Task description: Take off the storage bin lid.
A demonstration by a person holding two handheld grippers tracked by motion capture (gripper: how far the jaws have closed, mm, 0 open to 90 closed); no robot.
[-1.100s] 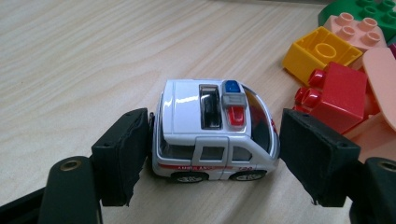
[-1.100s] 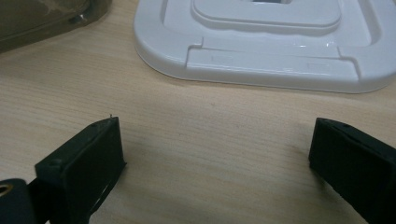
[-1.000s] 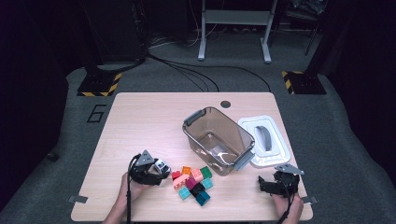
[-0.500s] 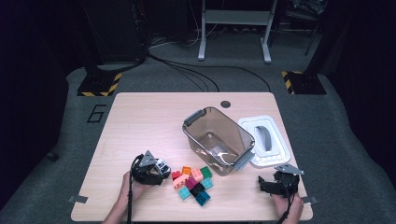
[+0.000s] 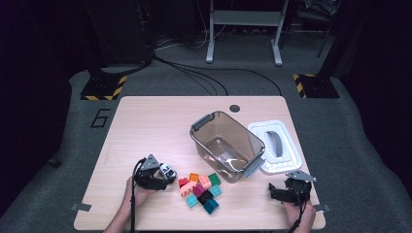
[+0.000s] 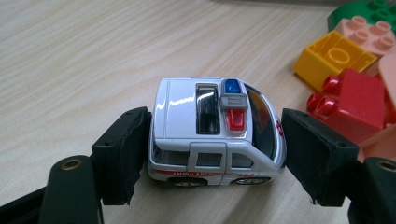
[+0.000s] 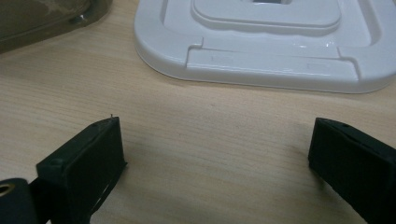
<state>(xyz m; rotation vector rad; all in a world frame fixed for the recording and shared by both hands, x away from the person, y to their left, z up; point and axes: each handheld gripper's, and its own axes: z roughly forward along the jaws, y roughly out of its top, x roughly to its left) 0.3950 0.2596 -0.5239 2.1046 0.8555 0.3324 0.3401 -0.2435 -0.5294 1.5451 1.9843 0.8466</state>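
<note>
The left claw brackets a white toy ambulance standing on the bench; one jaw touches its rear, the other sits just off its front. The right claw hangs wide apart, holding nothing. Beyond the ambulance lie toy bricks, then a clear bin beside its white lid.

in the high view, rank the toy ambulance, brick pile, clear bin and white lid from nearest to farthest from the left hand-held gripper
From the left hand-held gripper:
1. Toy ambulance, between its jaws.
2. Brick pile, just to the right on the table.
3. Clear bin, farther right and toward the back.
4. White lid, beyond the bin, at the far right.
</note>
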